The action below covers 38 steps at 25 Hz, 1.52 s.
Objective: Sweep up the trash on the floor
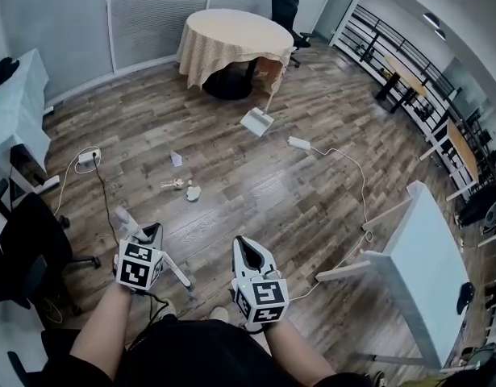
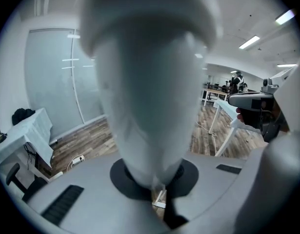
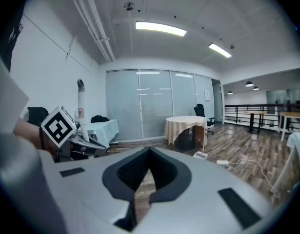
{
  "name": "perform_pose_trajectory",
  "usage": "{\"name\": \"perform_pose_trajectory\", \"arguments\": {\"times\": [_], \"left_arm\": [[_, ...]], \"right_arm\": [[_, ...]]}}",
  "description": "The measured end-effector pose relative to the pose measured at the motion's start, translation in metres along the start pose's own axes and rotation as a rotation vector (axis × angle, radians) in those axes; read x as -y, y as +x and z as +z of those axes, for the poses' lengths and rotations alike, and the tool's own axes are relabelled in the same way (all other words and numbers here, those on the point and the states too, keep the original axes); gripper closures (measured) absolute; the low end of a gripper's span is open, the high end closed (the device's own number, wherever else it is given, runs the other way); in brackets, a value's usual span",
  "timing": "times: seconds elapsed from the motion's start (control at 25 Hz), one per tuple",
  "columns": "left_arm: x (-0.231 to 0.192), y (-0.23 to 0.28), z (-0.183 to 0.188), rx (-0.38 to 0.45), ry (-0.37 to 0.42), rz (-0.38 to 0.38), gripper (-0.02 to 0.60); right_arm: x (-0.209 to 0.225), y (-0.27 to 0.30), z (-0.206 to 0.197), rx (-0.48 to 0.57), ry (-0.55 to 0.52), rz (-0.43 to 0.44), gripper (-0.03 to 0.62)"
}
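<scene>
Evidently the sweep has not yet begun. In the head view the left claw [image 1: 146,236] is clenched on a long white plastic broom handle [image 1: 173,271]. The handle slants across the person's front, low and close to the body, a carrying hold more than a sweeping one. Its brush end cannot be made out. The right claw [image 1: 249,252] sits beside it, pointing forward with nothing in it, probably kept free to take a second grip or to fetch the pan. The trash, a few small white paper scraps [image 1: 193,193], lies on the brown wooden plank floor [image 1: 312,216] ahead of both claws and well apart from them. Farther on, a white long-handled dustpan [image 1: 256,122] rests on the floor just in front of a round table draped in beige cloth [image 1: 231,35], likely parked there until the scraps are gathered.

The left gripper view is almost filled by the handle. It rises straight through the round notch between the jaws, which press on it from both sides, a firm grip that should keep it from twisting.

The right gripper view shows its jaws drawn together to a thin slit, with only floor visible through it. The dustpan and table stand far beyond.
</scene>
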<state>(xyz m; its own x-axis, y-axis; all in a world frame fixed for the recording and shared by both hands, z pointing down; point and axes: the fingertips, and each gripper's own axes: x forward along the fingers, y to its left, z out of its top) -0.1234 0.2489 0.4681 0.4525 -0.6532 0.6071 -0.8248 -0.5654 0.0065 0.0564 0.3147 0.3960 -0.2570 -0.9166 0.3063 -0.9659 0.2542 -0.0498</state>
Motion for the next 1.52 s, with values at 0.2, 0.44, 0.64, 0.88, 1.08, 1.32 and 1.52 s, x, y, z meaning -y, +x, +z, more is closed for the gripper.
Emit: {"name": "perform_pose_trajectory", "arguments": {"times": [0.2, 0.44, 0.64, 0.88, 1.08, 1.32, 1.52], "left_arm": [[-0.021, 0.001, -0.004, 0.008, -0.001, -0.009, 0.588], [-0.067, 0.000, -0.010, 0.031, -0.026, -0.015, 0.588], [-0.115, -0.002, -0.015, 0.054, -0.050, -0.013, 0.588], [-0.174, -0.002, -0.021, 0.065, -0.100, 0.051, 0.588], [-0.210, 0.012, -0.023, 0.050, -0.125, 0.108, 0.588], [-0.235, 0.053, 0.001, 0.000, -0.115, 0.157, 0.588], [-0.244, 0.106, 0.048, -0.058, -0.100, 0.182, 0.588]], "right_arm": [[-0.011, 0.013, -0.001, -0.031, -0.019, -0.029, 0.582], [-0.042, 0.037, -0.002, -0.067, -0.041, -0.054, 0.582], [-0.070, 0.058, -0.004, -0.088, -0.045, -0.083, 0.582], [-0.095, 0.091, -0.002, -0.133, -0.070, -0.049, 0.582], [-0.096, 0.130, -0.004, -0.140, -0.066, -0.007, 0.582], [-0.069, 0.198, -0.003, -0.135, -0.024, 0.057, 0.582], [-0.019, 0.260, 0.016, -0.149, 0.007, 0.112, 0.582]]}}
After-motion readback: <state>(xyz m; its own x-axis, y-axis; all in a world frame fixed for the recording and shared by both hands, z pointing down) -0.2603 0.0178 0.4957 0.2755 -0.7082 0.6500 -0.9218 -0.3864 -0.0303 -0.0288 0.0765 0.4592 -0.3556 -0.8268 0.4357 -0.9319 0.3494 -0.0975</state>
